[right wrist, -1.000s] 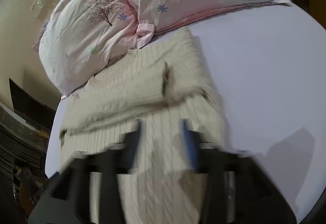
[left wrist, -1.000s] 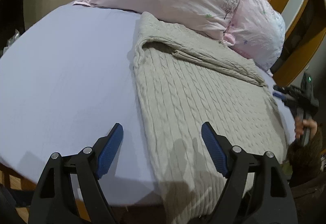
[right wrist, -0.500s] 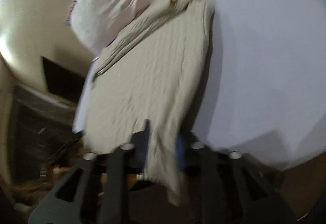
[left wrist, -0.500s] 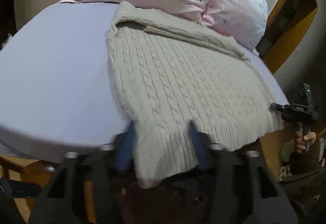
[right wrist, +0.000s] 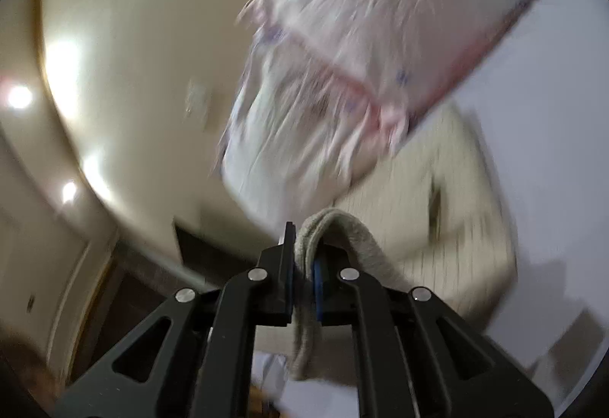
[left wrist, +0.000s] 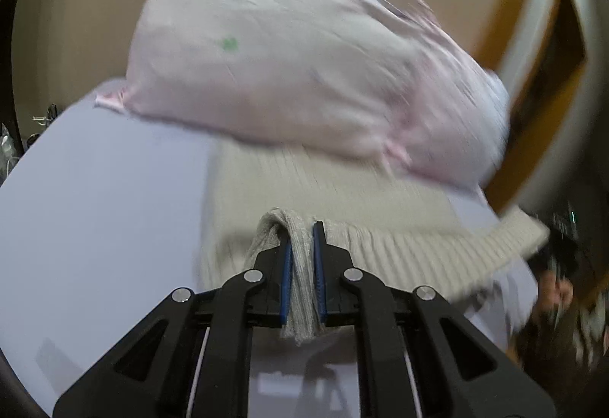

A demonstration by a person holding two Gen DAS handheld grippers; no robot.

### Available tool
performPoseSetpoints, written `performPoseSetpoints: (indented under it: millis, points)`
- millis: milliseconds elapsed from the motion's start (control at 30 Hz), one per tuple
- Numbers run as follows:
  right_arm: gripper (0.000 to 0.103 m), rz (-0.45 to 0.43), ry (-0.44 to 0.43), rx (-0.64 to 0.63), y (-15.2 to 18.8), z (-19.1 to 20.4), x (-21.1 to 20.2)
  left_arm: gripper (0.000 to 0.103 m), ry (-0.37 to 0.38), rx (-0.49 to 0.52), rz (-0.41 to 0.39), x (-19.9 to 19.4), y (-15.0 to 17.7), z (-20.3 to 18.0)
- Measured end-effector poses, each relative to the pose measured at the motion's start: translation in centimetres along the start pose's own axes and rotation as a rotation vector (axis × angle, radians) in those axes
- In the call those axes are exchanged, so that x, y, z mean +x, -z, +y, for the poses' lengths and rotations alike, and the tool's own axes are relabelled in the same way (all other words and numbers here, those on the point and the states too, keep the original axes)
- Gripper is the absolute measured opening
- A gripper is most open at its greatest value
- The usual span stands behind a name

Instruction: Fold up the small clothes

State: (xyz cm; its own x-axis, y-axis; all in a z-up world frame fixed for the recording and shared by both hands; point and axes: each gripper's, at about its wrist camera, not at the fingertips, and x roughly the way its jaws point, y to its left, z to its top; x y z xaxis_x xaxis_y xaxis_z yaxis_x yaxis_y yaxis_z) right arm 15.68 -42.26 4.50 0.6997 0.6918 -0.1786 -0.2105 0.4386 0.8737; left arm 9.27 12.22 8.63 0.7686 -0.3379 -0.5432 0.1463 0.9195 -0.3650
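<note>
L gripper point(left wrist: 302, 247) pinched on ribbed hem of beige knit sweater point(left wrist: 399, 247); R gripper point(right wrist: 302, 266) clamped on another bunched edge. Hem lifted over sheet point(left wrist: 95, 209), near pink pillows point(left wrist: 304, 68). R view blurred, prob. same hem.

L gripper point(left wrist: 302, 247), jaws nearly closed, blue pads point(left wrist: 285, 281) pinching a bunched corner of the beige cable-knit sweater point(left wrist: 380, 228). Ribbed hem runs R from the grip, lifted above the lavender bedsheet point(left wrist: 95, 209). Rest of sweater lies flat w/ far edge under the pink pillow point(left wrist: 304, 68). Person's hand point(left wrist: 555, 292) blurred at R edge, past the hem's far corner.
</note>
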Motion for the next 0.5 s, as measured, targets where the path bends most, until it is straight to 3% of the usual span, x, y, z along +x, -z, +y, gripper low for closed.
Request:
performPoseSetpoints:
  millis: [100,133,200,233,267,300,333,367,400,433,500]
  points:
    - [0.008,-0.016,0.177,0.090,-3.6,-3.7,5.6,0.011,-0.020,-0.108,0.024,7.2,-3.8,2.1]
    - [0.013,-0.009,0.276,0.121,-4.5,-5.3,7.6,0.011,-0.031,-0.136,0.062,9.6,-4.5,2.8]
    - [0.015,0.004,0.312,0.160,-4.7,-6.7,8.9,0.011,-0.053,-0.230,0.192,14.4,-5.1,4.7]
    - [0.021,-0.006,0.289,0.170,-4.6,-6.9,8.9,0.011,-0.038,-0.264,0.212,15.0,-5.0,5.3]
    - [0.042,-0.024,0.249,0.144,-4.2,-6.6,8.6,0.012,0.001,-0.313,0.213,15.1,-5.0,6.1]
    - [0.055,-0.049,0.234,0.087,-3.9,-6.0,8.2,0.015,0.035,-0.335,0.195,14.6,-5.0,6.6]
    - [0.075,-0.074,0.239,0.041,-3.8,-5.6,8.0,0.031,0.062,-0.336,0.161,13.8,-5.0,7.0]
    - [0.077,-0.113,0.235,-0.016,-3.4,-5.1,7.2,0.064,0.024,-0.315,0.107,12.2,-5.0,7.3]
    - [0.077,-0.124,0.212,-0.037,-3.0,-4.8,6.6,0.079,-0.026,-0.299,0.061,10.9,-5.1,7.5]
    - [0.077,-0.102,0.176,-0.032,-2.9,-4.9,6.6,0.085,-0.042,-0.291,0.037,10.3,-5.2,7.8]
    - [0.077,-0.057,0.145,-0.030,-3.1,-4.5,6.6,0.085,-0.011,-0.272,0.055,9.1,-4.8,8.0]
